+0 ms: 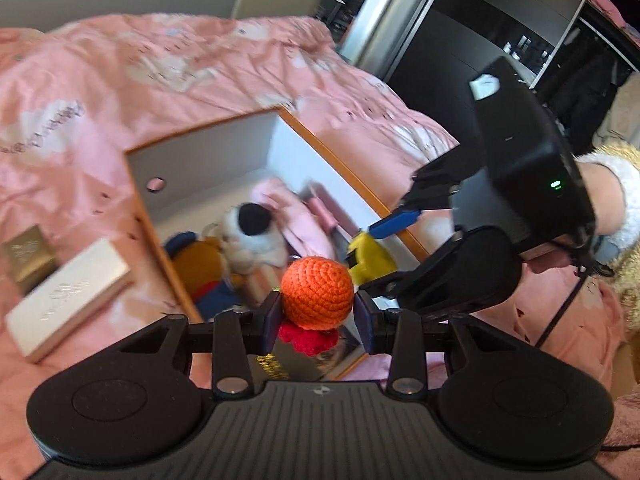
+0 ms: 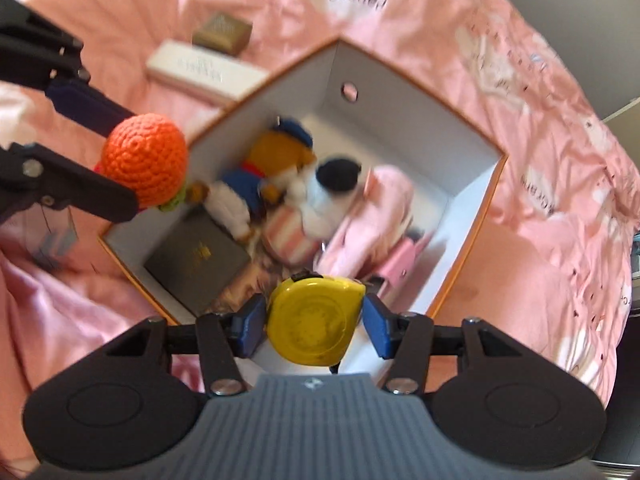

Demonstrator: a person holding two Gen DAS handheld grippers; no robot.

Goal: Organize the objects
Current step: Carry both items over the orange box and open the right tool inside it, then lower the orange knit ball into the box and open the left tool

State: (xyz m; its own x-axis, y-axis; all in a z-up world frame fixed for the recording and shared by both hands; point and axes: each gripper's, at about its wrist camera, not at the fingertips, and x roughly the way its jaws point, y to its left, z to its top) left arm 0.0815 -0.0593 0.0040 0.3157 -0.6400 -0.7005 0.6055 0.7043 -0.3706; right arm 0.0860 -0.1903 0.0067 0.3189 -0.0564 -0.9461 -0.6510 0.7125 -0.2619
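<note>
My left gripper (image 1: 317, 307) is shut on an orange crocheted ball (image 1: 317, 292) with red and green trim, held above the near corner of an open orange-edged box (image 1: 208, 130). The right wrist view shows the same ball (image 2: 144, 160) at its left, between the left gripper's fingers (image 2: 86, 96). My right gripper (image 2: 315, 320) is shut on a yellow tape measure (image 2: 314, 318), hanging over the box (image 2: 494, 184); the left wrist view shows the tape measure (image 1: 370, 258) at its right. Inside the box lie a brown plush in blue (image 2: 272, 160), a white plush (image 2: 320, 196), pink items and a dark box (image 2: 198, 258).
The box rests on a bed with a pink printed cover (image 1: 120, 64). Beside it on the cover lie a long white box (image 1: 64, 300) and a small gold-brown box (image 1: 28, 258). A person's hand in a fuzzy sleeve (image 1: 616, 200) holds the right gripper. A dark wardrobe (image 1: 500, 28) stands beyond the bed.
</note>
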